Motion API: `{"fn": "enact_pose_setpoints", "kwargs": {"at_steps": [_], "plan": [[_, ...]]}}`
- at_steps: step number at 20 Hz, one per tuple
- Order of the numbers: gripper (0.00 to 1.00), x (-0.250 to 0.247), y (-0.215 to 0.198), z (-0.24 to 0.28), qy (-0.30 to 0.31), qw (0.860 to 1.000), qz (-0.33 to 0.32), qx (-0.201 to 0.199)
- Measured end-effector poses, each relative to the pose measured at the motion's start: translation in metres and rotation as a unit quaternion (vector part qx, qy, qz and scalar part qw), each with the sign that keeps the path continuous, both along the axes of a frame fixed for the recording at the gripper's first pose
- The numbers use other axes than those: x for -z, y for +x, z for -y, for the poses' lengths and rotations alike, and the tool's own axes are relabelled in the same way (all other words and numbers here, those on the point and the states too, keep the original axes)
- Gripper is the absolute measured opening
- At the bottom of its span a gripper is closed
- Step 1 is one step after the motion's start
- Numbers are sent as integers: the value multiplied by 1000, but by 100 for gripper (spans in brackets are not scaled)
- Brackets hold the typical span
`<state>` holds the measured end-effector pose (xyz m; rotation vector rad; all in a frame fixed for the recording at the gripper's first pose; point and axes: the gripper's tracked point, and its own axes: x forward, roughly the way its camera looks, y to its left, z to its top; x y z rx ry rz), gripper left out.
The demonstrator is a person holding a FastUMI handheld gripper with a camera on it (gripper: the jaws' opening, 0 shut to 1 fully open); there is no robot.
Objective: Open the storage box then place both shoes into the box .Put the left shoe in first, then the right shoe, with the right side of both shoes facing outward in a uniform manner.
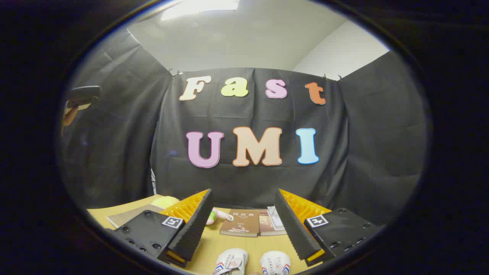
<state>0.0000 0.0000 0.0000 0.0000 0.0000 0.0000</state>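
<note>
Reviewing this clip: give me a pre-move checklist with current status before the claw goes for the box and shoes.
1. Claw open with nothing between its fingers: ok.
2. Both shoes in sight, side by side on the table between the fingers: ok.
3. Which shoe is the left one: cannot tell.
4. Storage box located: cannot tell.
5. Books lie beyond the shoes, apart from them: ok.

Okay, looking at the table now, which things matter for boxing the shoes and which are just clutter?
For the job: pair of white fabric shoes between the open fingers of the hand-held gripper.

Lying about: brown-covered book, small pink-and-green soft toy, flat grey booklet, yellow-green pad.
</note>
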Motion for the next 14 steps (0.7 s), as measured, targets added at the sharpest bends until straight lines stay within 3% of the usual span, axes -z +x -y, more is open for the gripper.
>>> {"fn": "enact_pose_setpoints", "kwargs": {"at_steps": [14], "plan": [[100,1,-2,-6,-13,1000,4,-12]]}}
